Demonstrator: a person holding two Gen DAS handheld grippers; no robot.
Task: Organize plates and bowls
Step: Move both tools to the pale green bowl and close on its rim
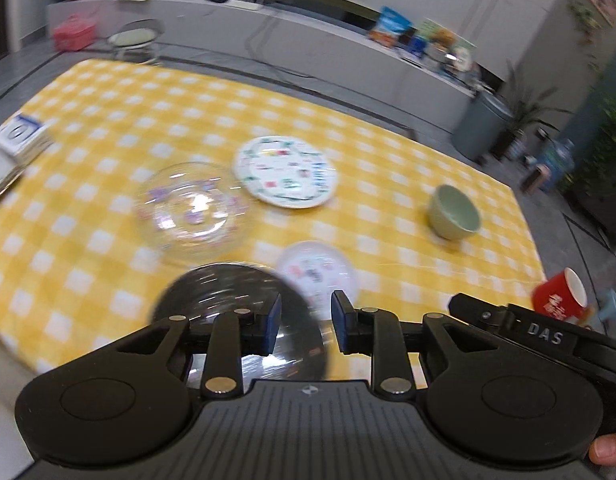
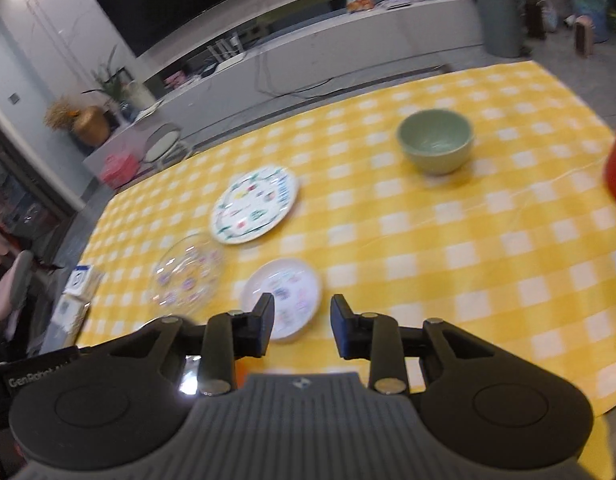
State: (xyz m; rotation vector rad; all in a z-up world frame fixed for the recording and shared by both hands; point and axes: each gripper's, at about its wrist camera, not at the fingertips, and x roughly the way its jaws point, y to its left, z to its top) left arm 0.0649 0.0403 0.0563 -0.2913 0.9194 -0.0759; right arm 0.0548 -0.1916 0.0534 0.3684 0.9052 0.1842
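Home living room: wall-mounted television, long low media console, potted plants, yellow-checked tabletop.

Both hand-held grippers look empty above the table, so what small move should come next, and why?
Probably lower the right hand-held gripper onto the rim of the small white plate just ahead of it. Its jaws stand apart with nothing between them, and that plate lies alone on the yellow checked cloth, apart from the larger patterned plate.

I read "DAS" on the black gripper body at right in my left view, and "GenRobot" on the black gripper body at left in my right view.
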